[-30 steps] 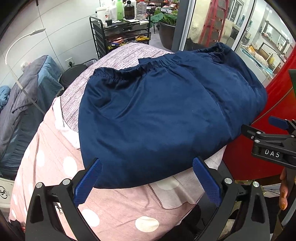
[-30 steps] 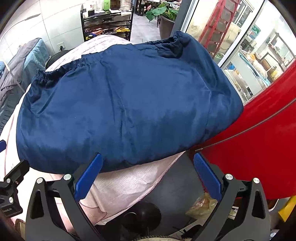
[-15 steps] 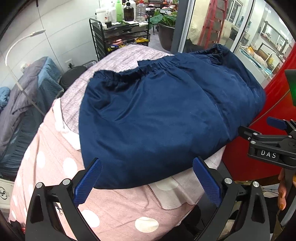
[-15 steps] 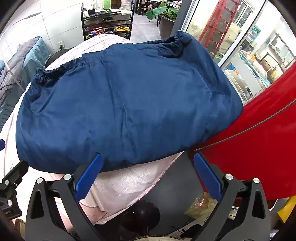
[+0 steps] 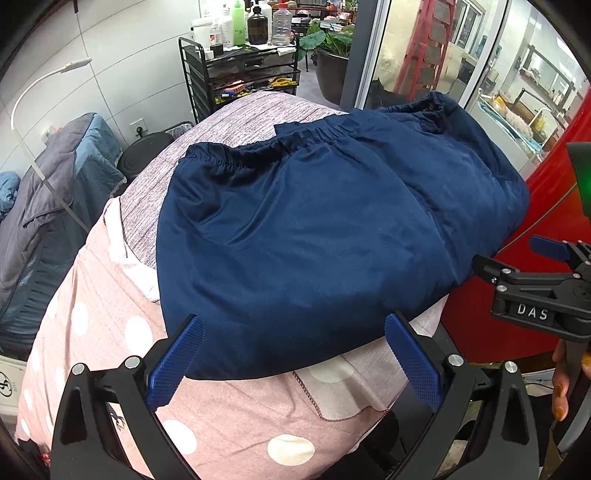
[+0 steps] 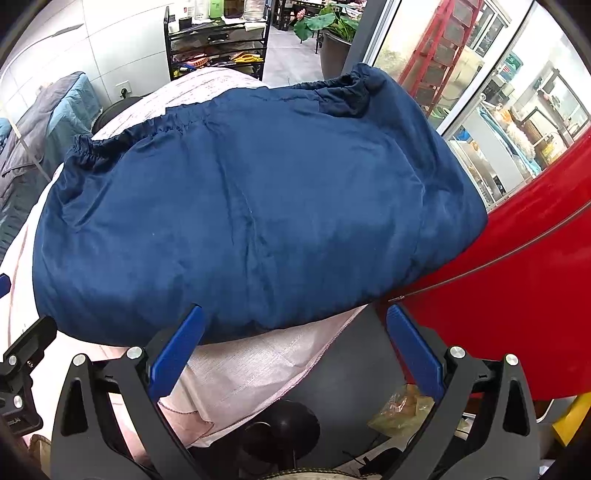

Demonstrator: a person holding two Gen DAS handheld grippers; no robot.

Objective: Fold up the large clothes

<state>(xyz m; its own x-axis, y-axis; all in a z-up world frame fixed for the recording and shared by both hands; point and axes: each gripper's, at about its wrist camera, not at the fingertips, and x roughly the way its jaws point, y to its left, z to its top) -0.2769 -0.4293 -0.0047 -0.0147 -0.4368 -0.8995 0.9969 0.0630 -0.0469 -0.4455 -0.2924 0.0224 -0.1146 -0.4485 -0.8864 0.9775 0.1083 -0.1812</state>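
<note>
The right gripper (image 6: 293, 345) hangs with its blue-padded jaws spread wide and nothing between them. Just ahead lies a folded navy garment (image 6: 258, 206) on a pink cloth (image 6: 243, 373), its elastic waistband farthest away.

The navy garment (image 5: 314, 240) covers most of the surface (image 5: 229, 417), so what lies beneath cannot be told. In the left wrist view the right hand-held gripper (image 5: 517, 260) is cut off by the right edge, and only fingertips (image 5: 559, 387) of the hand holding it show. The bottle (image 5: 257, 24) labels on the cart (image 5: 236, 74) are too small to read.
</note>
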